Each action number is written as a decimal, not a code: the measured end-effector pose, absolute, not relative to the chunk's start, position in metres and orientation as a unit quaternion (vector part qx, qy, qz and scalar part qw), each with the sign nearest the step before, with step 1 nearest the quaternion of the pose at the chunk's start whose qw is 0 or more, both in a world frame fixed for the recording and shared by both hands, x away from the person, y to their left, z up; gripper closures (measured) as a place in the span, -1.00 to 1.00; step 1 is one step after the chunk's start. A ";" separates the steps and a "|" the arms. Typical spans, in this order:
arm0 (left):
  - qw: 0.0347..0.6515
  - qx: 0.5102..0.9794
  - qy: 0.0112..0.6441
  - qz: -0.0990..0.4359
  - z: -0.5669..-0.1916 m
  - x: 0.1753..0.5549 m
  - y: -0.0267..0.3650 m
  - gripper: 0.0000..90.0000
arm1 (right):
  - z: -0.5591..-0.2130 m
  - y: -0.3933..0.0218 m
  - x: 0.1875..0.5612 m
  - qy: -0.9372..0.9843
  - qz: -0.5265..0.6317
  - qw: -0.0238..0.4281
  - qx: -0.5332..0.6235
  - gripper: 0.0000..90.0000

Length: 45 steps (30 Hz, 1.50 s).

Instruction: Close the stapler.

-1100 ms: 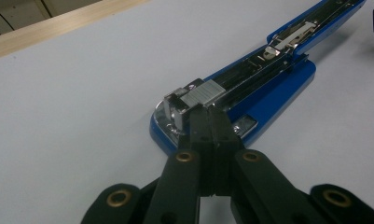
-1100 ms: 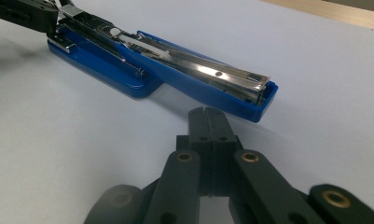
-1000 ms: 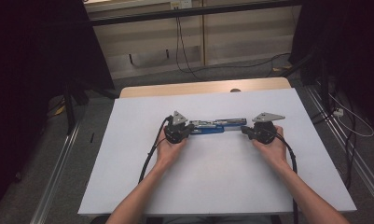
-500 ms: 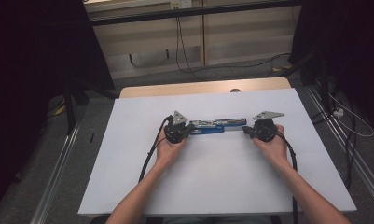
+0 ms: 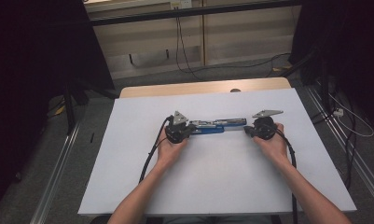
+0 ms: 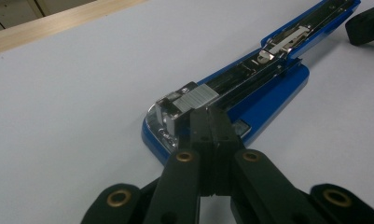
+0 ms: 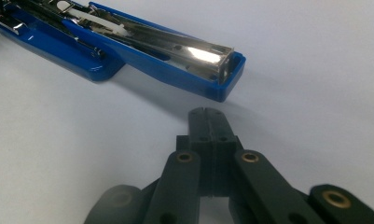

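A blue stapler [image 5: 216, 126] lies swung open flat at the middle of the white table [image 5: 128, 140], its length running left to right between my two hands. My left gripper [image 6: 211, 122] has its jaws pressed together with nothing between them, and the tips sit right at the stapler's metal head end, over the blue base; whether they touch the metal I cannot tell. I judge I'm pinning that end down so it can't slide. My right gripper [image 7: 208, 122] is also closed on nothing, its tips just short of the opened arm's blue end, a small gap of bare table between. From there it looks poised to nudge or lift that arm. The shiny staple channel [image 7: 175, 44] faces up, open to view.
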<state>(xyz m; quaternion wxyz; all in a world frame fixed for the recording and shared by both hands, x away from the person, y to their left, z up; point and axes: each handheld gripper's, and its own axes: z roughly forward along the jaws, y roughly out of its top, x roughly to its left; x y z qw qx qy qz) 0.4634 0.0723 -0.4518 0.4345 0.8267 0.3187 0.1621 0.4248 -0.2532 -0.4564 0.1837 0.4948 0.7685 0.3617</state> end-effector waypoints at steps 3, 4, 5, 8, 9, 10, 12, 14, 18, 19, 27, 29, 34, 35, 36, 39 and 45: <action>0.430 0.828 0.316 0.171 -0.451 0.462 0.071 1.00 | -0.457 -0.252 0.427 0.769 0.361 0.183 0.495 1.00; 0.430 0.829 0.316 0.169 -0.451 0.462 0.071 1.00 | -0.456 -0.252 0.429 0.770 0.360 0.184 0.494 1.00; 0.430 0.828 0.316 0.171 -0.451 0.463 0.071 1.00 | -0.456 -0.251 0.429 0.770 0.359 0.184 0.494 1.00; 0.431 0.828 0.315 0.170 -0.452 0.463 0.071 1.00 | -0.457 -0.250 0.431 0.770 0.360 0.188 0.492 1.00; 0.431 0.828 0.315 0.170 -0.452 0.463 0.072 1.00 | -0.457 -0.249 0.431 0.771 0.360 0.188 0.492 1.00; 0.431 0.828 0.316 0.169 -0.452 0.463 0.072 1.00 | -0.457 -0.249 0.431 0.769 0.361 0.187 0.493 1.00; 0.430 0.828 0.317 0.170 -0.451 0.463 0.071 1.00 | -0.458 -0.250 0.432 0.766 0.366 0.185 0.495 1.00; 0.432 0.826 0.320 0.169 -0.452 0.462 0.070 1.00 | -0.458 -0.250 0.432 0.766 0.365 0.186 0.495 1.00; 0.430 0.827 0.318 0.169 -0.451 0.462 0.071 1.00 | -0.458 -0.250 0.432 0.765 0.366 0.186 0.496 1.00; 0.432 0.827 0.320 0.167 -0.452 0.462 0.071 1.00 | -0.458 -0.250 0.432 0.766 0.366 0.186 0.495 1.00; 0.432 0.826 0.320 0.168 -0.452 0.462 0.071 1.00 | -0.458 -0.251 0.432 0.765 0.369 0.186 0.495 1.00; 0.432 0.826 0.320 0.168 -0.452 0.462 0.071 1.00 | -0.458 -0.251 0.432 0.764 0.370 0.187 0.495 1.00; 0.431 0.827 0.319 0.169 -0.452 0.462 0.071 1.00 | -0.457 -0.249 0.431 0.759 0.379 0.185 0.495 1.00; 0.431 0.827 0.319 0.170 -0.452 0.462 0.071 1.00 | -0.457 -0.249 0.432 0.759 0.380 0.186 0.494 1.00; 0.431 0.827 0.319 0.169 -0.452 0.462 0.071 1.00 | -0.457 -0.249 0.432 0.760 0.380 0.186 0.494 1.00; 0.431 0.827 0.319 0.170 -0.452 0.462 0.071 1.00 | -0.457 -0.250 0.432 0.758 0.382 0.187 0.495 1.00; 0.431 0.827 0.319 0.169 -0.452 0.462 0.071 1.00 | -0.457 -0.250 0.432 0.758 0.383 0.189 0.493 1.00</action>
